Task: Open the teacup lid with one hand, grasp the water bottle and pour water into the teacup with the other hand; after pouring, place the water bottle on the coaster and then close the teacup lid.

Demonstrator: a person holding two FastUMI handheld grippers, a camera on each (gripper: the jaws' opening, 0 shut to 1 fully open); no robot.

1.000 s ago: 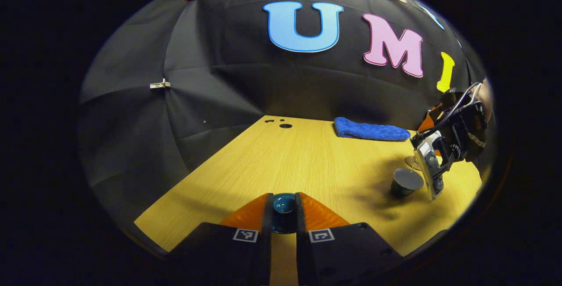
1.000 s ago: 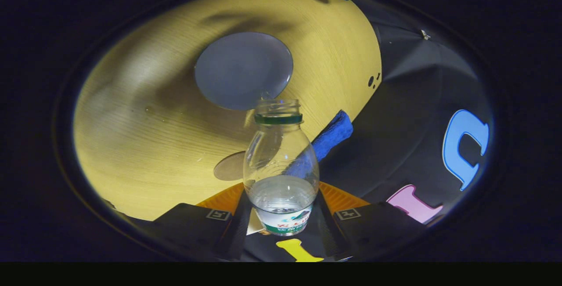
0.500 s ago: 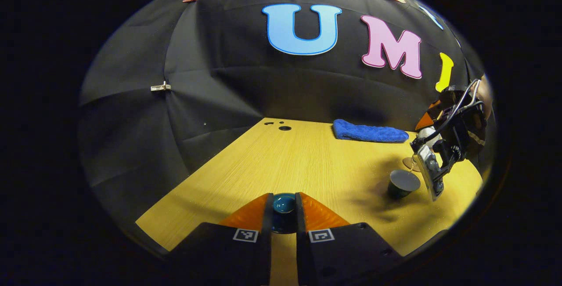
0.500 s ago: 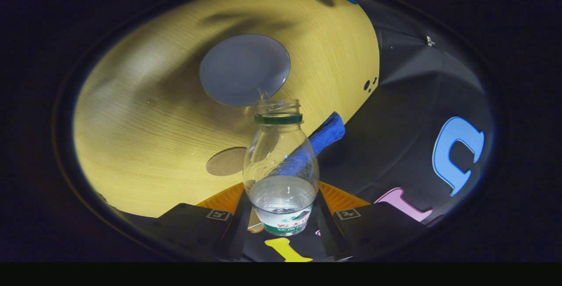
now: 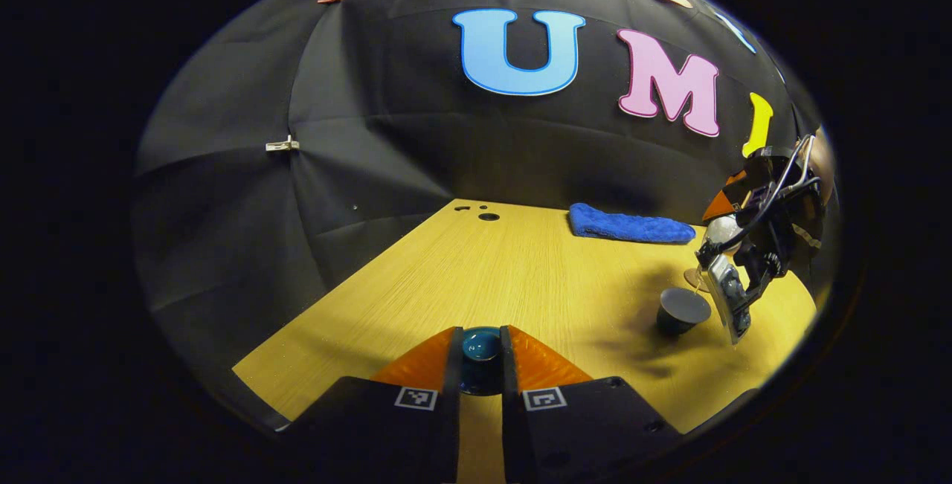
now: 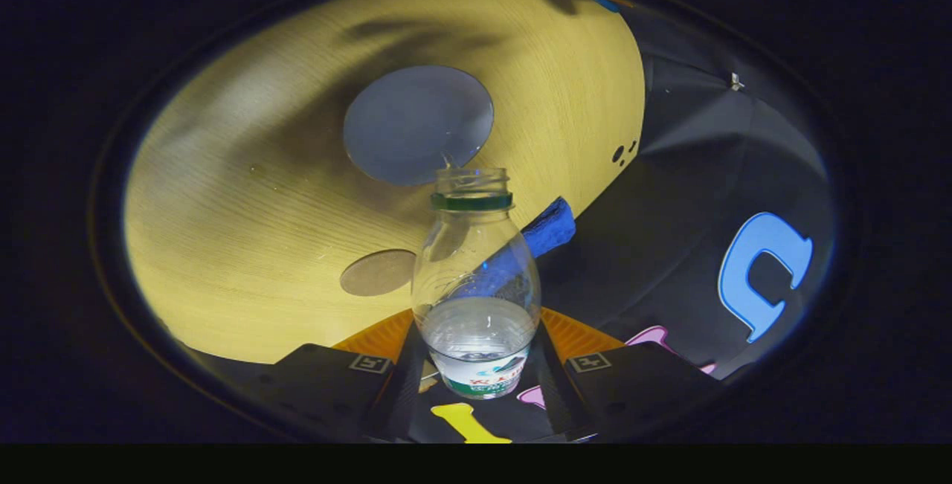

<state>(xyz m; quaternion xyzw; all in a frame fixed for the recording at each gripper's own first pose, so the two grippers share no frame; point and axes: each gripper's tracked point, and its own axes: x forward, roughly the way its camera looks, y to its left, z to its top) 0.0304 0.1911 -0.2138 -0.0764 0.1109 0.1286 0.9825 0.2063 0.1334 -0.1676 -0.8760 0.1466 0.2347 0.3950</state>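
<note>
While your right gripper (image 6: 476,365), clamped on the water bottle (image 6: 476,283), keeps trickling into the teacup (image 6: 418,124), the cup stays centred. Your left gripper (image 5: 481,365) still pinches the teacup lid (image 5: 481,346), so pouring continues.

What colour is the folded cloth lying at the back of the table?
Bright blue cloth, clearest in the left gripper view.

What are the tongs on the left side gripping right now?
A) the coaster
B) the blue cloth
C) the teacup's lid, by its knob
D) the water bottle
C: in the left gripper view the left tongs are closed on the dark knob of the lid, held away from the open teacup, while the bottle sits in the right tongs.
</note>
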